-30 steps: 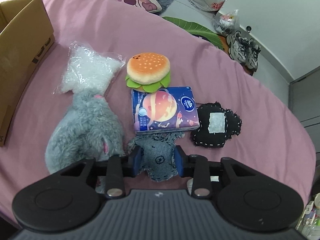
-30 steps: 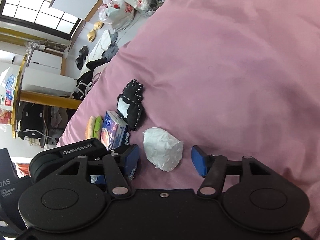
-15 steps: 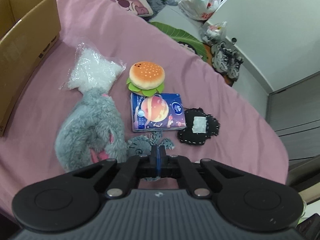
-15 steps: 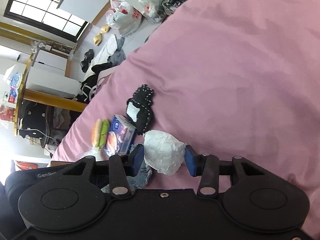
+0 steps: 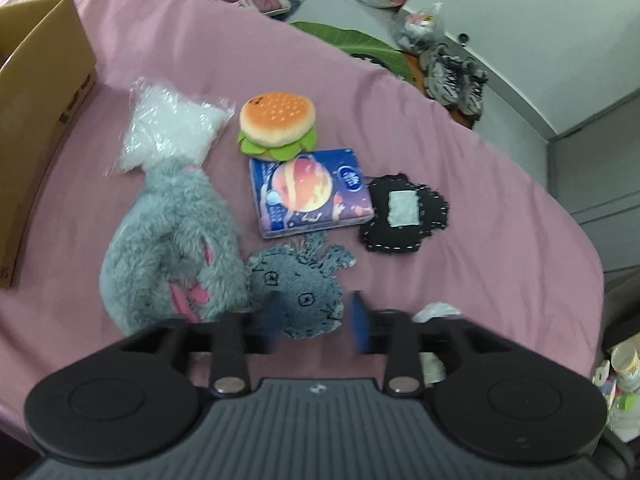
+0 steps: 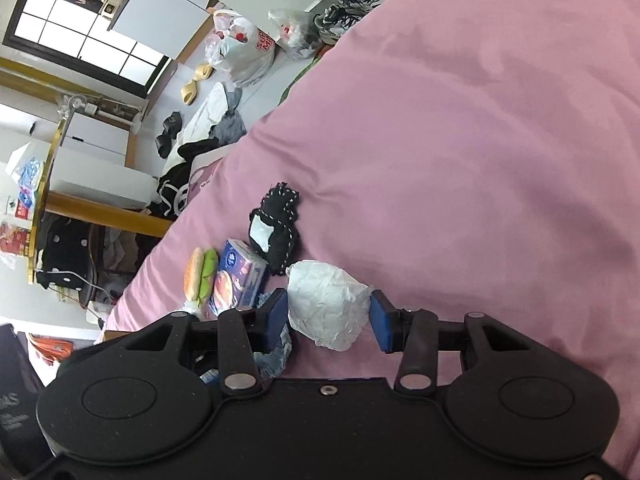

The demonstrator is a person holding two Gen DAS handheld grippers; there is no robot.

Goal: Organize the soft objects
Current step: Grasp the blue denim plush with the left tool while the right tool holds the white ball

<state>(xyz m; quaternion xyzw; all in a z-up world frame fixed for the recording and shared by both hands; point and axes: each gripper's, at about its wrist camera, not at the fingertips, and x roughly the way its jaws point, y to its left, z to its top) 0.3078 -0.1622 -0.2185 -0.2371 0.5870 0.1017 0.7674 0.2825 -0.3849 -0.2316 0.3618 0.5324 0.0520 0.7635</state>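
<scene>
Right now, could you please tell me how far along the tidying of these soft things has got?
Early days. Nothing visibly sits in the cardboard box. In hand: the right gripper is shut on the white crumpled wad; the left gripper is open around the grey denim toy. The burger plush, tissue pack and grey plush lie on the pink cover.

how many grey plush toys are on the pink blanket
2. The big fluffy grey plush lies left of the tissue pack, below the clear bag. The small flat grey plush lies right beside it, between the open left hand-held gripper's fingers. More may be hidden behind the grippers.
</scene>
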